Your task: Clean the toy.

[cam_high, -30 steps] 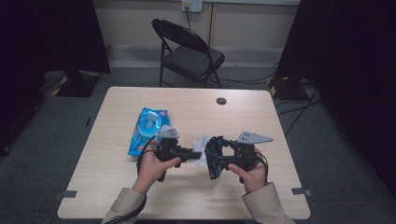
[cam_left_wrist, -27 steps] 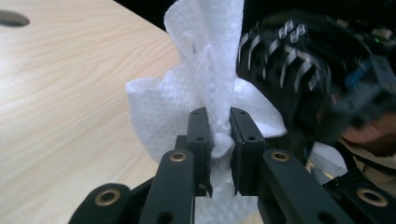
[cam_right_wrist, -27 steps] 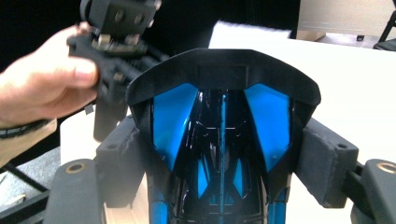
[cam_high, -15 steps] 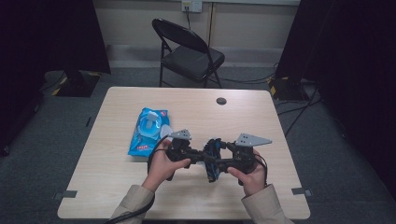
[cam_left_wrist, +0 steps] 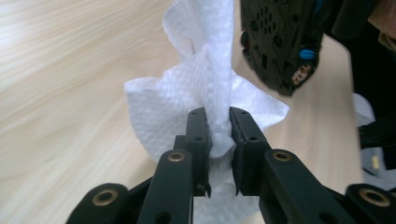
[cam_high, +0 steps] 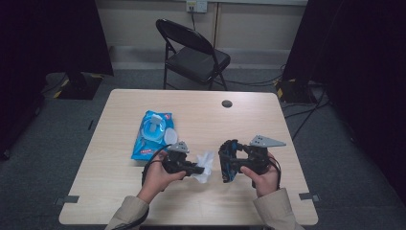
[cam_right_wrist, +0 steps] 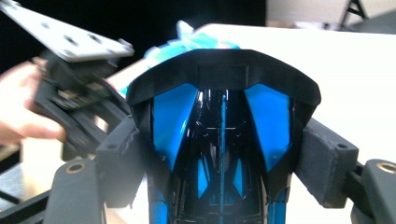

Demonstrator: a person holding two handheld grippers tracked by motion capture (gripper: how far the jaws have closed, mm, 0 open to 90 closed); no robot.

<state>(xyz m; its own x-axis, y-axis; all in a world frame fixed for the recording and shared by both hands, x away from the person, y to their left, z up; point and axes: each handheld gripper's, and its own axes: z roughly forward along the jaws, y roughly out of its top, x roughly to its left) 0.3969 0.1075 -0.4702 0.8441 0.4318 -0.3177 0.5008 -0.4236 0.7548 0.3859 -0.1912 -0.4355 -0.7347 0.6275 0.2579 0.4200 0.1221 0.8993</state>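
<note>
While the blue plastic pack of wet wipes point(cam_high: 152, 135) lay at the left of the pale wooden table point(cam_high: 268, 120), the left gripper point(cam_high: 196, 168) was clenched on a crumpled white wipe point(cam_high: 206, 165) just above the tabletop. Just right of it, the right gripper point(cam_high: 226, 162) grasped a black-and-blue plastic gadget point(cam_high: 229, 160) across its width. The wipe was out and near the gadget, but apparently not touching, so the wiping itself seemingly remained.
</note>
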